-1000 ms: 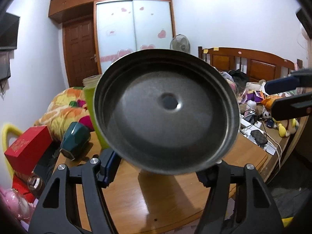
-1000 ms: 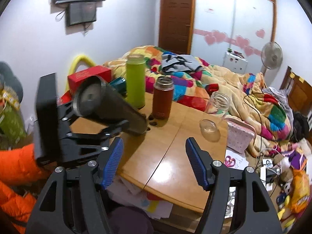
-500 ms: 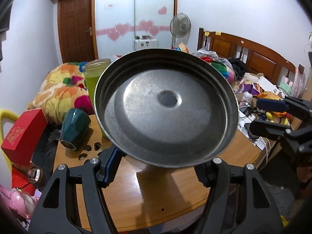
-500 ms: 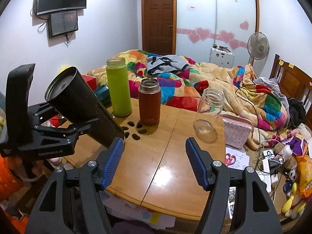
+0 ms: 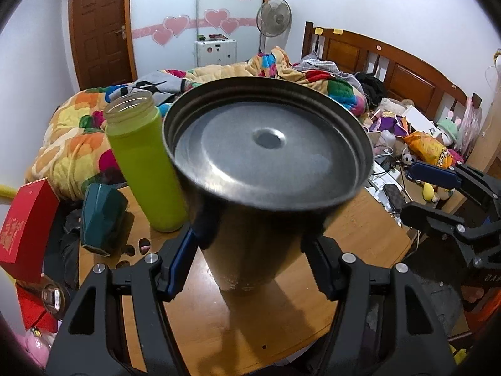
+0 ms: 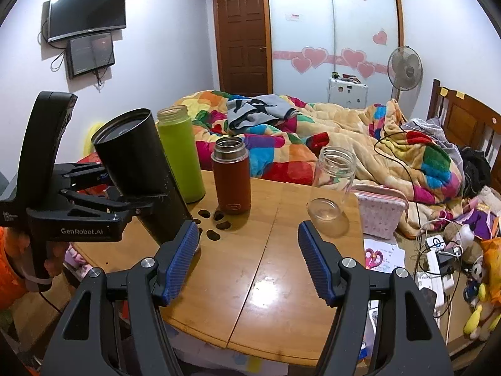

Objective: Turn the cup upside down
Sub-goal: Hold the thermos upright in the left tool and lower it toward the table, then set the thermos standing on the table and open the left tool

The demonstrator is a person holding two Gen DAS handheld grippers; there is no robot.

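A tall dark metal cup is held in my left gripper, base end up, its flat bottom with a round dimple facing the camera. In the right wrist view the cup leans to the left with its lower end on or near the wooden table; whether it touches is hidden behind my blue finger pad. The left gripper clamps the cup's middle. My right gripper is open and empty above the table's front part, right of the cup.
A green bottle, a brown flask and a clear glass jar stand on the table behind. A pink pouch lies at the right edge. A teal mug lies at the left, by a red box.
The left gripper has tilted the cup from nearly level toward upright, base end up, and lowered its other end to the table. The right gripper has stayed open.
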